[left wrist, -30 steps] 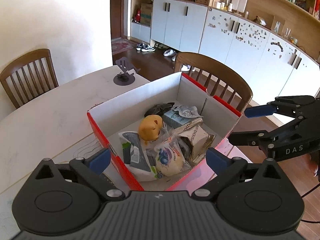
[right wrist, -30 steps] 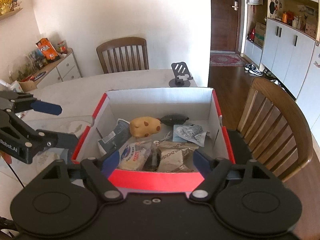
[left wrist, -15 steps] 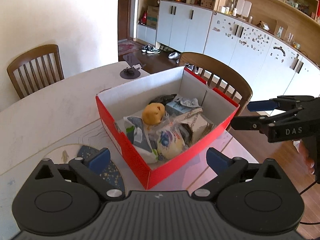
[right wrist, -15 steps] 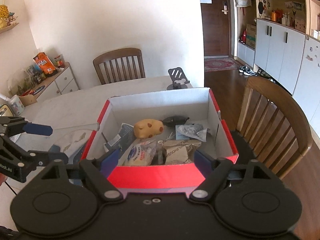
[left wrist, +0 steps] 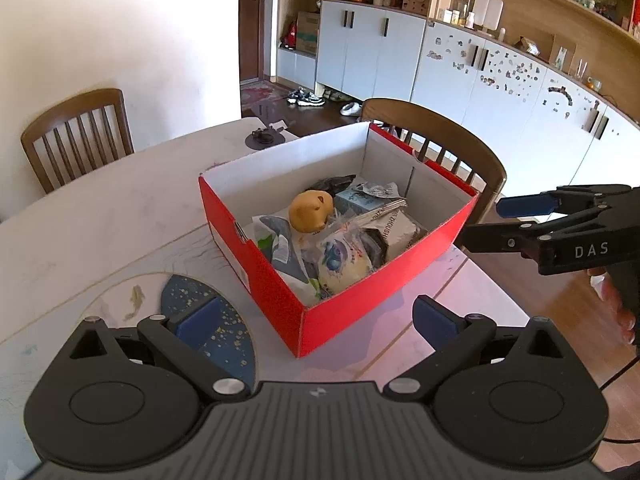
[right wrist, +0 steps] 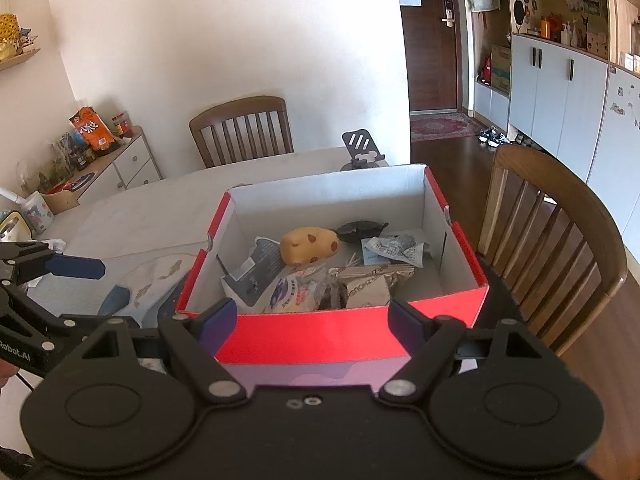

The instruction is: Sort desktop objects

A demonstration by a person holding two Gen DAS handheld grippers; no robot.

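A red cardboard box (left wrist: 352, 296) (right wrist: 320, 336) stands on the white table. It holds a yellow plush toy (left wrist: 311, 211) (right wrist: 308, 242), snack packets (left wrist: 340, 260) (right wrist: 296, 292), a brown packet (right wrist: 366, 286), a crumpled wrapper (right wrist: 394, 246) and a dark object (right wrist: 360, 227). My left gripper (left wrist: 316, 322) is open and empty, back from the box's near corner. My right gripper (right wrist: 308, 322) is open and empty, just before the box's red front wall. It also shows in the left wrist view (left wrist: 496, 222), to the right of the box.
A black phone stand (right wrist: 362, 150) (left wrist: 264, 136) sits at the table's far end. A round blue mat (left wrist: 224, 328) lies on a placemat left of the box. Wooden chairs (right wrist: 560, 248) (left wrist: 76, 136) stand around the table. A side cabinet with snacks (right wrist: 92, 152) is at far left.
Both grippers have pulled back and away from the box, so the box looks smaller and its outer walls show. The box contents have not moved.
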